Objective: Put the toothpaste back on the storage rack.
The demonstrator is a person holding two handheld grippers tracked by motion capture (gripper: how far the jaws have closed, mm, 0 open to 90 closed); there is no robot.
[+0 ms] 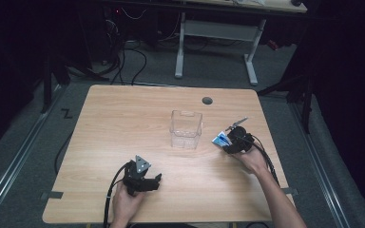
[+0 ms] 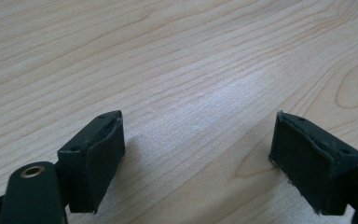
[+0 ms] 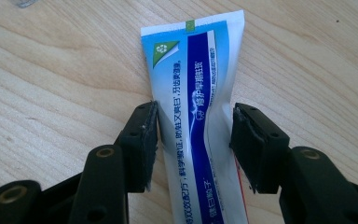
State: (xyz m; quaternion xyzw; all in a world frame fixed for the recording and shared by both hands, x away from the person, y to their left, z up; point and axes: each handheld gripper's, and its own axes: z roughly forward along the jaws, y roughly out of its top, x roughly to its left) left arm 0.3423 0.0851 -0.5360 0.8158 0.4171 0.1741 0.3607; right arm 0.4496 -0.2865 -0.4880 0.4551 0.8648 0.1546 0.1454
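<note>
Right gripper (image 3: pixel 193 140) fingers closed on toothpaste tube (image 3: pixel 198 93) lying on tabletop (image 1: pixel 123 123). Left gripper (image 2: pixel 198 158) fingers wide, holding nothing.

High view: fixed above the near edge of the tabletop (image 1: pixel 123 118), faced forward and down, far off. Left gripper view: close over bare wood, looked along its jaws. Right gripper view: close over the toothpaste tube (image 3: pixel 200 121), right of the clear box (image 1: pixel 186 129). All shared the tabletop.
</note>
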